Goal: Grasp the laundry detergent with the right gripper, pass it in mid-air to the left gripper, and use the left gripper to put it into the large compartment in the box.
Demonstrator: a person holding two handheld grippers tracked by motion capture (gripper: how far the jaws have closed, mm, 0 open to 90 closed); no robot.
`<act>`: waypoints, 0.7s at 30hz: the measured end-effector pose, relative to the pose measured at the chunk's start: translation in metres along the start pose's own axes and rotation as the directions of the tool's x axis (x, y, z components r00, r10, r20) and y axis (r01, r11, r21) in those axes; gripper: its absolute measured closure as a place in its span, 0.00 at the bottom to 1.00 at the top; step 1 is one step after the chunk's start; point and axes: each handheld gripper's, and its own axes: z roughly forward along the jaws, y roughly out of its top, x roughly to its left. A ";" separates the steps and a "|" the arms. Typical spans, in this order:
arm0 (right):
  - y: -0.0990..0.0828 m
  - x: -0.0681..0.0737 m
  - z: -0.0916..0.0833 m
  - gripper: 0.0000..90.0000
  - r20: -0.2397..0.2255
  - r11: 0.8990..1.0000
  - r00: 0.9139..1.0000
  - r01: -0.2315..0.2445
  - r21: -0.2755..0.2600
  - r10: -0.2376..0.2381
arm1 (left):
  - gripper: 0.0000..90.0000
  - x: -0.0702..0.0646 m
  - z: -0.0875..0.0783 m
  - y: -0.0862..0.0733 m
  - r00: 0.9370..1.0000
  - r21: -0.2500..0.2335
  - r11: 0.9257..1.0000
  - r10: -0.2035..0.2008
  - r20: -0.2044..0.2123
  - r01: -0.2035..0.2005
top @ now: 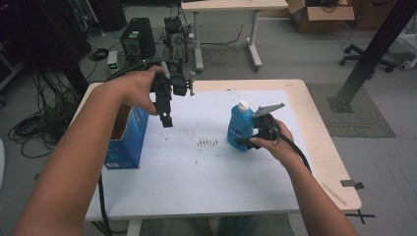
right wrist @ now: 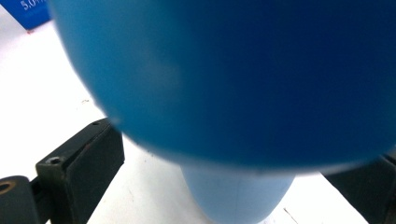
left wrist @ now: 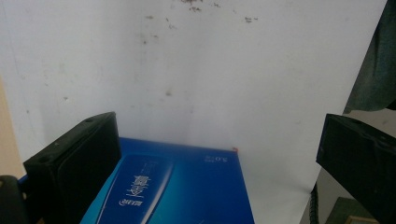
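White paper covers the desk (top: 206,196), with cables, a computer tower and a second table on the grey floor beyond. On the person's right side, a blue bottle (top: 240,129) with a white cap stands upright on the paper, and the right claw (top: 252,140) sits against its lower body. In the right gripper view the bottle (right wrist: 261,79) bulges between the two jaws, which stand wide on either side, so I cannot tell whether they actually press it or merely bracket it. The left claw (top: 167,118) hangs above the desk, pointing down, released with nothing between its jaws, just beside an open blue carton (top: 129,135) at the left edge (its printed face (left wrist: 187,186) lies right below that claw in the left gripper view). The step in hand looks like taking hold of the bottle, probably to carry it to the carton. Next comes a firm squeeze on the rounded body, then a level lift toward the carton's open top.
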 end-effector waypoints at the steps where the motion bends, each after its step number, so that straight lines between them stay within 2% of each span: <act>1: 0.000 0.000 0.000 0.03 -0.001 1.000 1.000 -0.001 -0.003 0.001 | 0.00 0.000 0.000 -0.001 1.000 -0.007 1.000 -0.003 -0.001 0.003; 8: -0.001 0.001 0.003 0.03 0.007 1.000 1.000 -0.002 -0.022 0.003 | 0.00 0.000 0.002 -0.001 1.000 -0.006 1.000 -0.001 0.002 0.001; 21: -0.005 -0.002 0.009 0.02 0.034 0.994 0.999 -0.012 -0.111 0.016 | 0.00 -0.003 0.000 -0.004 1.000 -0.017 1.000 -0.003 -0.001 0.003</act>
